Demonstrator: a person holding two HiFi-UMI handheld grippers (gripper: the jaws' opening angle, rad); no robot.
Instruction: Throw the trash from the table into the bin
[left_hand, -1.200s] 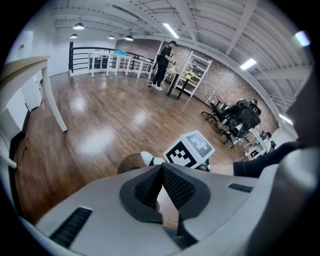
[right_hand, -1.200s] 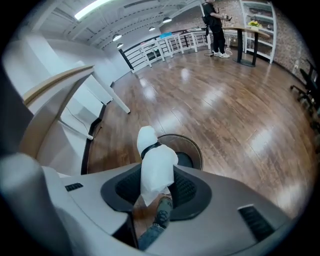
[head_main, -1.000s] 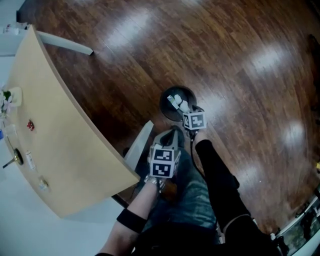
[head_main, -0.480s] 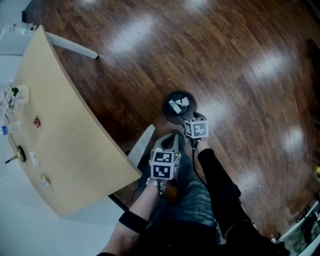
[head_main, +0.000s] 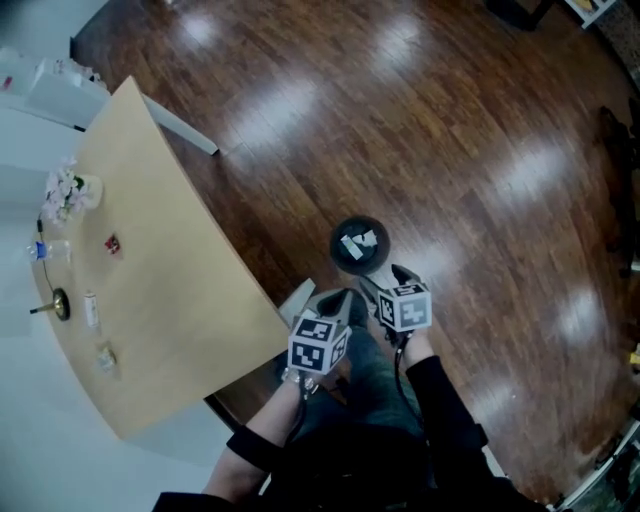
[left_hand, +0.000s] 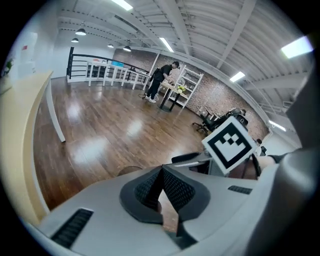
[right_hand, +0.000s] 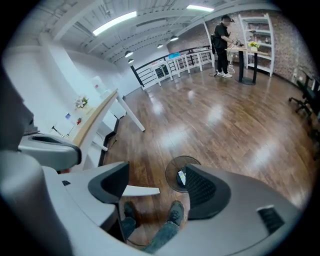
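The bin (head_main: 338, 258) sits on the brown floor (head_main: 480, 120), just past the person's feet. The white trash (head_main: 358, 242) lies inside it at the bottom, so that bit looks done.

The right tool (right_hand: 155, 187) is up above the bin, a little to the near side, and points down at it. Its jaws are wide and have just been opening. Nothing is between them; through the gap I only see the floor and the person's shoes. I think they are wide because that is how you let trash drop into a bin.

The left tool (left_hand: 161, 186) is squeezed tight, its two dark pads touching, with nothing in it. It hangs beside the right one, near the person's knees, with no job right now.

The wooden surface (head_main: 170, 300) is off to the person's left, well apart from both tools. A few small things (head_main: 90, 306) lie along its far edge, near some flowers (head_main: 62, 190). I cannot tell if they are trash. If they are, the next move is to go to the surface and pick one up.
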